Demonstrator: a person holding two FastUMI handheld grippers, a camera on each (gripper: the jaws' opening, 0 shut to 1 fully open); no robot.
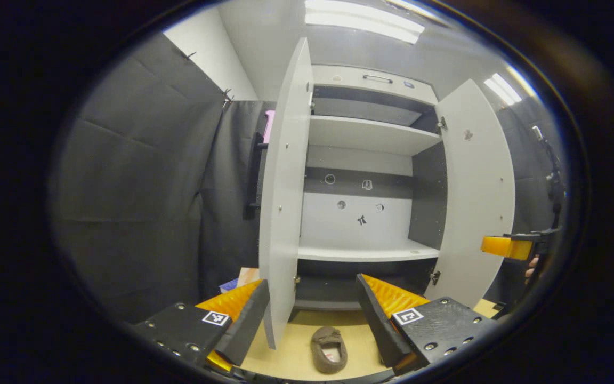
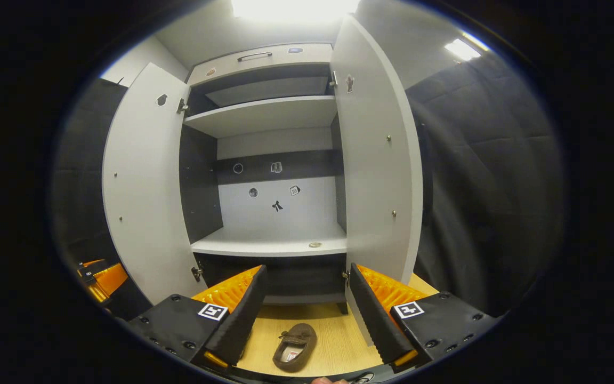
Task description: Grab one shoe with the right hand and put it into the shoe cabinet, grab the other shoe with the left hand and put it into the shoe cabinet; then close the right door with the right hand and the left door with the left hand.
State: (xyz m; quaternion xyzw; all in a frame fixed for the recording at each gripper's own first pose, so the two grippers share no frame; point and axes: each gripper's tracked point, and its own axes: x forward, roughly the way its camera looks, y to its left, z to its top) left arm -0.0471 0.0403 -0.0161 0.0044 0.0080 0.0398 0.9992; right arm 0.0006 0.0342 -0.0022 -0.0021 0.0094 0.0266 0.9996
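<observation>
I hold both grippers' jaws spread and empty before the shoe cabinet (image 2: 269,160); the brown shoe (image 2: 295,347) lies on the floor below my right gripper (image 2: 304,306), long axis running toward the cabinet.

The left gripper (image 1: 312,314) and the right gripper (image 2: 304,306) are both held level, fingers spread wide apart, holding nothing.

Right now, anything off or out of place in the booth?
Nothing stands out. A brown shoe lies upright on the floor before the cabinet, whose doors are both open and shelves bare. Both claws, left and right, are open and hold nothing.
</observation>
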